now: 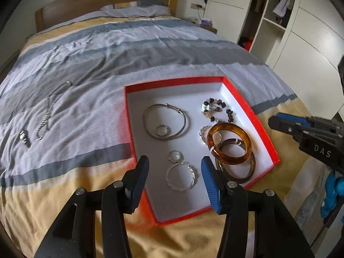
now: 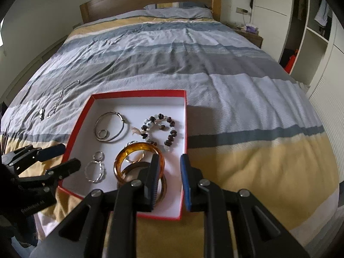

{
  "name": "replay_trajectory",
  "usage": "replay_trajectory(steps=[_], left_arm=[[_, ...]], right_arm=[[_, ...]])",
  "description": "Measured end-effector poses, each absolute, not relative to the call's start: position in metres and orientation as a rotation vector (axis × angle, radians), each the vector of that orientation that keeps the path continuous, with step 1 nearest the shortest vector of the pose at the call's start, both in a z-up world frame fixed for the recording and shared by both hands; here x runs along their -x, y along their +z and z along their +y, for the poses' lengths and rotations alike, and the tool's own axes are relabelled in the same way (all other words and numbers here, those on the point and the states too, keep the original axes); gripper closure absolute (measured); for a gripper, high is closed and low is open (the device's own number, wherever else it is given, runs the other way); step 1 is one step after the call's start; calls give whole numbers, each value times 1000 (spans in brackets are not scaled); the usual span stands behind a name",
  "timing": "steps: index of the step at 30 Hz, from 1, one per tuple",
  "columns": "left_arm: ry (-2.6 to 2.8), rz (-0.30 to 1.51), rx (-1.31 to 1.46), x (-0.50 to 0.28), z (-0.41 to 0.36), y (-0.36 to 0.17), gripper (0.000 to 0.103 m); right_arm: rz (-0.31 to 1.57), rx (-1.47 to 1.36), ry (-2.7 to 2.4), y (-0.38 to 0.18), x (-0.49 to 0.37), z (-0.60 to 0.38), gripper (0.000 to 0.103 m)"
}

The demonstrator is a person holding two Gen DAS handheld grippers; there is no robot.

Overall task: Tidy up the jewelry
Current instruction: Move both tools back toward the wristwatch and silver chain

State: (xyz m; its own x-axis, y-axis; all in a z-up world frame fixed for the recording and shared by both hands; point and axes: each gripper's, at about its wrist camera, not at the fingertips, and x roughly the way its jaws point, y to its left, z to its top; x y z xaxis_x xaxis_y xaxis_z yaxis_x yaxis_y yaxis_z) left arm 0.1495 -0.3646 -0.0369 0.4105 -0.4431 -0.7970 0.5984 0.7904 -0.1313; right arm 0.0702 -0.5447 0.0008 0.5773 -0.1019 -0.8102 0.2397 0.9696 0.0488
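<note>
a red box (image 1: 249, 107) with a white inside is sitting on the striped bedspread (image 1: 133, 49) near the foot of the bed. inside it an amber bangle (image 1: 229, 143) is leaning on a dark bangle (image 1: 247, 172), with a bead bracelet (image 2: 159, 129), a big silver hoop (image 1: 164, 120) around a small ring (image 1: 162, 130), and a twisted silver bracelet (image 1: 181, 177). a chain (image 1: 48, 111) is lying out on the bedspread, well apart from the box. the left gripper (image 1: 174, 182) is hovering wide open over the box's near edge, holding nothing. the right gripper (image 2: 171, 182) is hanging open and empty above the bangles.
</note>
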Motion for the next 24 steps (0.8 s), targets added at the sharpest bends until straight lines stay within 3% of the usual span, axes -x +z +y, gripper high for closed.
replay_trajectory(steps=[5,16,24], left_arm=[[-624,908,-169,-135,-339,-15,48],[-512,789,-196,-94,-285,29,30],[-439,727,-190,-70,-246,50,26]], right_arm=[[918,-170,-207,14,-51,-532,84],[870,-202,-215,39,-6,-490,84],[831,-202,-215,59,17,-458,75]])
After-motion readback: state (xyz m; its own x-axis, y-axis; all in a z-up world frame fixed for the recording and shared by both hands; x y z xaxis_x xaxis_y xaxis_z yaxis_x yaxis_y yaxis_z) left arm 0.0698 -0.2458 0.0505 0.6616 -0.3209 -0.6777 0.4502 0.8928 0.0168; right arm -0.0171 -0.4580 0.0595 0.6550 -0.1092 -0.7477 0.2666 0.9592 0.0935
